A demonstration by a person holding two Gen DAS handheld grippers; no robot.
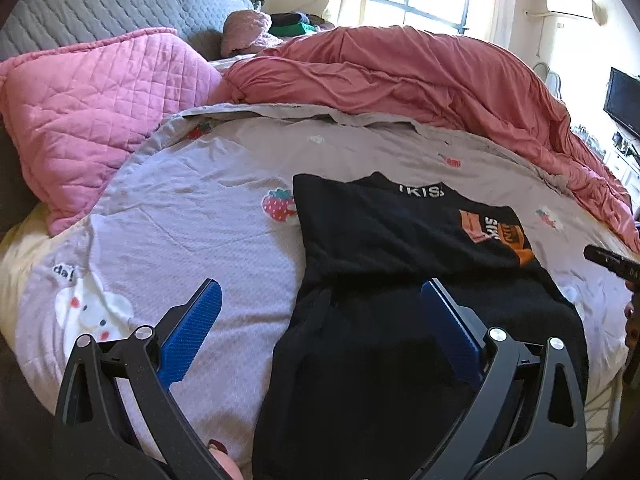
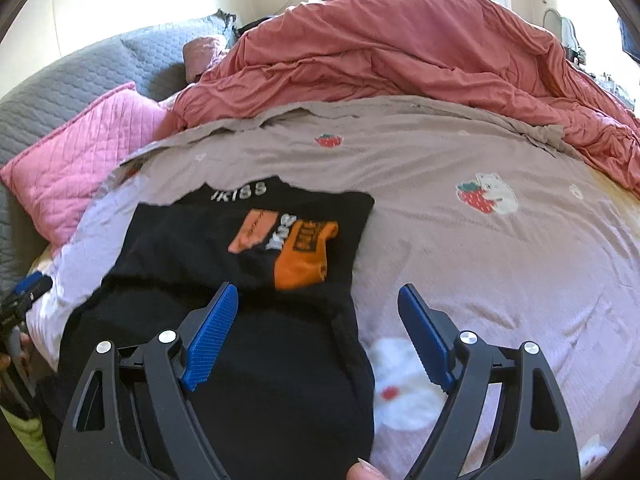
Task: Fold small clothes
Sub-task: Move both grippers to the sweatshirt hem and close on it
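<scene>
2 tools are held above the bed, both spread wide with nothing gripped. The left tool (image 1: 320, 300) is seen at lower centre of its view, the right tool (image 2: 318, 300) likewise. A black shirt (image 2: 224, 264) with an orange print is laid partly folded on the strawberry-patterned sheet (image 2: 480, 248), centre-left in the right wrist view.

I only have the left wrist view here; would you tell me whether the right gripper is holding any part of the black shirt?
Observer: No, the right gripper is open and empty above the black shirt.
Operator: Thank you. What lies under its right finger?
Observer: The sheet, at a white animal print beside the shirt's edge.
Operator: Any other print I lack?
Observer: A bear hugging a strawberry, further right.
</scene>
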